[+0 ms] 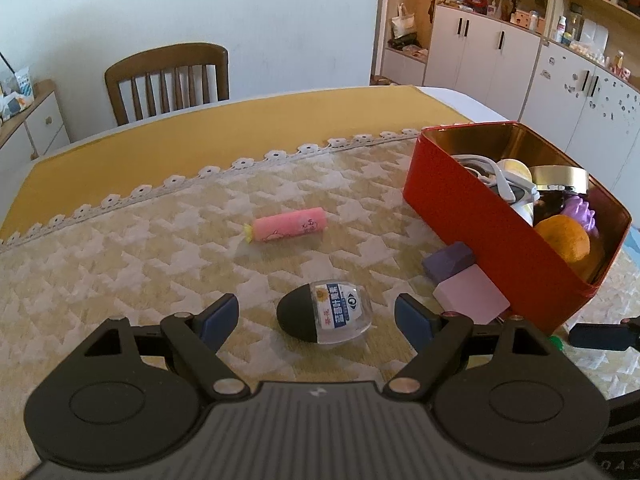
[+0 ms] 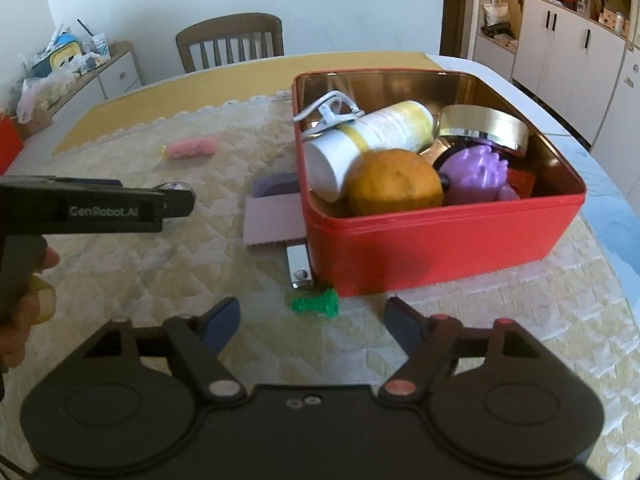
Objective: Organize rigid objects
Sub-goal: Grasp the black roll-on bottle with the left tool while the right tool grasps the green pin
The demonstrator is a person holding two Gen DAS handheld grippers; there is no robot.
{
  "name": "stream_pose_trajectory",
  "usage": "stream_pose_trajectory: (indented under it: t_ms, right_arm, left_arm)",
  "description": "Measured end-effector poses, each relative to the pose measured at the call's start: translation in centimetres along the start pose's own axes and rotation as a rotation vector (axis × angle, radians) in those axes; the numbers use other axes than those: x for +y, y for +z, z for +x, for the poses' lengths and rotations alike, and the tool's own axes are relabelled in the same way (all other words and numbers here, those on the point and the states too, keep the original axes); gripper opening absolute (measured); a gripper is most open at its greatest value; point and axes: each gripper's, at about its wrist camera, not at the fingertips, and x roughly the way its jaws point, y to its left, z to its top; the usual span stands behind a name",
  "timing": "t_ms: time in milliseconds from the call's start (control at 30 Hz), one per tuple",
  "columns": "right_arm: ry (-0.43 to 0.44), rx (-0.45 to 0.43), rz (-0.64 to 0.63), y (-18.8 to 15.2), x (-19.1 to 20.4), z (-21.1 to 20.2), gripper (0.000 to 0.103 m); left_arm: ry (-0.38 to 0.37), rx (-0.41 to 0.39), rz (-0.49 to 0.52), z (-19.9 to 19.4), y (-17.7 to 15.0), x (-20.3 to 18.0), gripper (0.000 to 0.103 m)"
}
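Note:
My left gripper is open, its blue pads either side of an egg-shaped black and clear bottle lying on the quilted cloth, not touching it. A pink tube lies further off. My right gripper is open just above a small green chess pawn lying between its fingers, apart from both pads. A red tin box stands behind the pawn, holding an orange, a white bottle, a purple toy and a gold lid.
A purple block, a pink block and a silver lighter lie against the box's left side. A hand holds the left gripper's body at the left of the right wrist view. A wooden chair stands behind the table.

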Motion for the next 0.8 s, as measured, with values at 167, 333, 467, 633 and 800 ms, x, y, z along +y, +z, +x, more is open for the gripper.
stream_pose_trajectory:
  t_ms: [167, 333, 467, 633, 800]
  right_arm:
    - [-0.024, -0.002, -0.018, 0.3, 0.4, 0.2, 0.065]
    - [-0.052, -0.003, -0.053, 0.4, 1.2, 0.3, 0.057]
    - [-0.060, -0.003, -0.049, 0.3, 1.3, 0.3, 0.052]
    - [-0.061, -0.004, -0.049, 0.3, 1.6, 0.2, 0.043]
    - [-0.058, 0.000, -0.051, 0.4, 1.5, 0.0, 0.024]
  left_arm:
    - [0.004, 0.001, 0.009, 0.7, 0.0, 0.1, 0.085]
    - [0.006, 0.015, 0.007, 1.1, -0.2, 0.3, 0.068]
    - [0.010, 0.008, 0.010, 1.1, -0.3, 0.2, 0.064]
    - [0.012, 0.006, 0.018, 1.0, -0.2, 0.4, 0.053]
    - [0.016, 0.010, 0.009, 1.0, -0.1, 0.5, 0.053]
